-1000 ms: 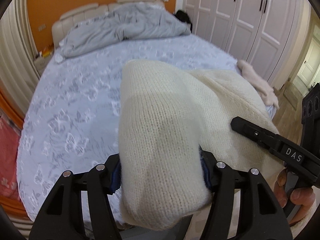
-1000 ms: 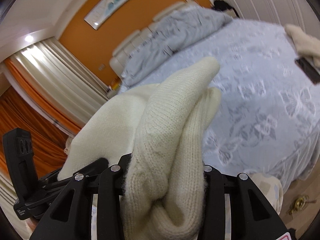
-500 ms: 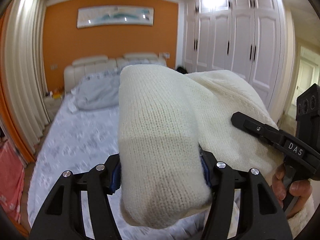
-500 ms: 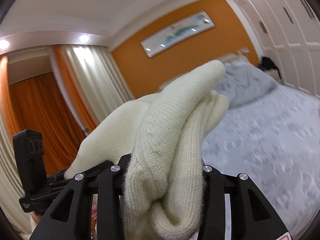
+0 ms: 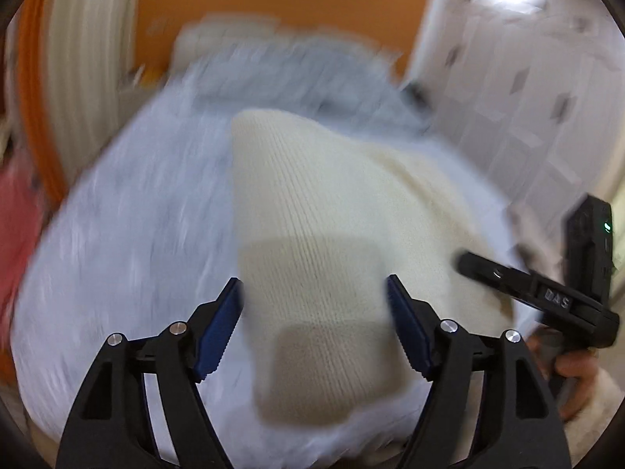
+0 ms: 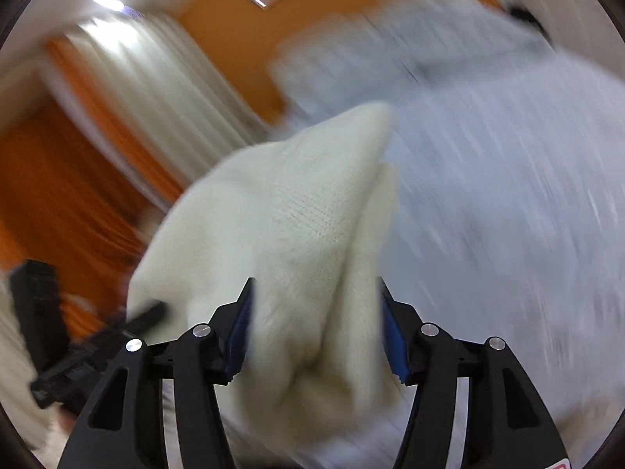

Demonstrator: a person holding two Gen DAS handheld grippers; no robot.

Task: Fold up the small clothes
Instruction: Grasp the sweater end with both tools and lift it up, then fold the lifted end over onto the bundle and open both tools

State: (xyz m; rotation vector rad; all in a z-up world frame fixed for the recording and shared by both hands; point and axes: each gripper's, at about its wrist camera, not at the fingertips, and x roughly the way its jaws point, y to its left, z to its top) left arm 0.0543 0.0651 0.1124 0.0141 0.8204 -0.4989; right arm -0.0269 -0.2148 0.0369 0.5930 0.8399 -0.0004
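Note:
A cream knitted sweater [image 5: 312, 203] hangs bunched over the pale blue bed [image 5: 136, 215], and both views are blurred by motion. My left gripper [image 5: 312, 305] has its jaws opening, with one folded end of the sweater between the blue pads [image 5: 218, 324]; the pads no longer squeeze it. In the right wrist view the other bunched end of the sweater [image 6: 293, 203] sits between the opening jaws of my right gripper [image 6: 316, 312], loose from the pads [image 6: 394, 336]. Each gripper shows in the other's view: the right gripper [image 5: 539, 297] and the left gripper [image 6: 78, 351].
A grey duvet [image 5: 281, 70] is heaped at the head of the bed below an orange wall. White wardrobe doors [image 5: 527, 97] stand to the right, pale and orange curtains [image 6: 156, 97] to the left. A pink cloth [image 5: 15, 226] lies beside the bed. A hand [image 5: 574, 367] holds the right gripper.
Both grippers swung down toward the bed from the raised position. Their jaws have spread apart, and the sweater ends that were clamped now sit loose between the pads.

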